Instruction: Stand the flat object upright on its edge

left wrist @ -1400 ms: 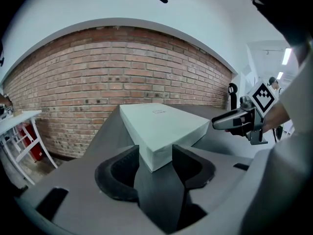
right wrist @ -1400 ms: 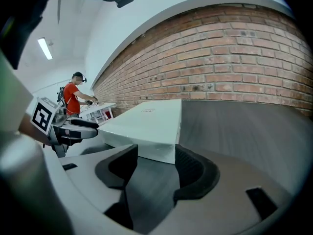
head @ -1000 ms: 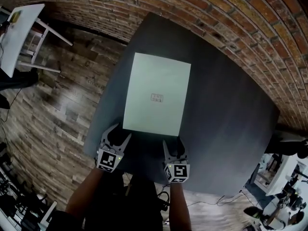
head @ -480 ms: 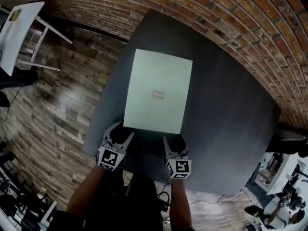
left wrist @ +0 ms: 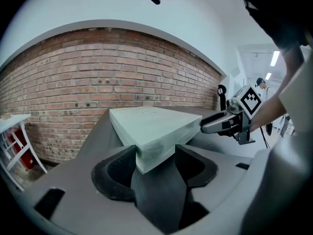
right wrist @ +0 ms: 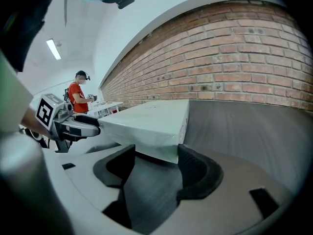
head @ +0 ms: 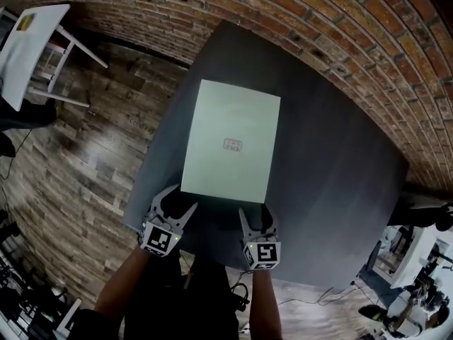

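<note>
Spreading wider just now, my left gripper (head: 176,199) stands open around the pale green box's (head: 230,142) near corner. My right gripper (head: 256,215) gapes at the other corner. The box lies on the dark table (head: 333,168).

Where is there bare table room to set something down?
Widest bare patch: dark grey table right of the pale green flat box, toward the brick wall. Narrow strips left of and beyond it. Crowded near edge: left gripper, jaws just opening wider around a box corner, and right gripper at the other.
</note>
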A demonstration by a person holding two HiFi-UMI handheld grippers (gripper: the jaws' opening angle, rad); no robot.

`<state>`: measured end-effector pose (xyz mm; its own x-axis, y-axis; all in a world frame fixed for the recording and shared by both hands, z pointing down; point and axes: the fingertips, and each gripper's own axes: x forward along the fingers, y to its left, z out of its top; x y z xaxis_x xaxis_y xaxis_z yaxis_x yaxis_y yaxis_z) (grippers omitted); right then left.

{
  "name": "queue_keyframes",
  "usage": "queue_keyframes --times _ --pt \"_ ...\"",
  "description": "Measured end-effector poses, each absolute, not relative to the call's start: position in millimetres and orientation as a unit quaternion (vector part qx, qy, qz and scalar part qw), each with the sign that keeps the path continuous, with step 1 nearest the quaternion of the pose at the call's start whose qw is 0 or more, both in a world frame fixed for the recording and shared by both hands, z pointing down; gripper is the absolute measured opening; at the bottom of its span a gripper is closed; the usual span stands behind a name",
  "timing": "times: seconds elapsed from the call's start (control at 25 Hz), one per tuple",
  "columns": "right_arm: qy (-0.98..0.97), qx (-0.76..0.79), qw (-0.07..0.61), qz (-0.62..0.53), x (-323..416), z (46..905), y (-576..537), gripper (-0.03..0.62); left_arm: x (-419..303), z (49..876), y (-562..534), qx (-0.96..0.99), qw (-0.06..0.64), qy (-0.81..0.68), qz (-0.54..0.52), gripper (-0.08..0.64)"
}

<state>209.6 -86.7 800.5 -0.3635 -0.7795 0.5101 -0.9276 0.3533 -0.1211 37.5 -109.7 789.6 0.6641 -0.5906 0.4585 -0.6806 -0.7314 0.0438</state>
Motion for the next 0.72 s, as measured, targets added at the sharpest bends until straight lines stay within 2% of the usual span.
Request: queue_keyframes --times 0.72 --pt "-0.821 0.529 0.149 0.152 190.0 675.9 -41.9 0.265 18.6 666.9 -73.1 0.923 0.015 -0.339 0.18 0.239"
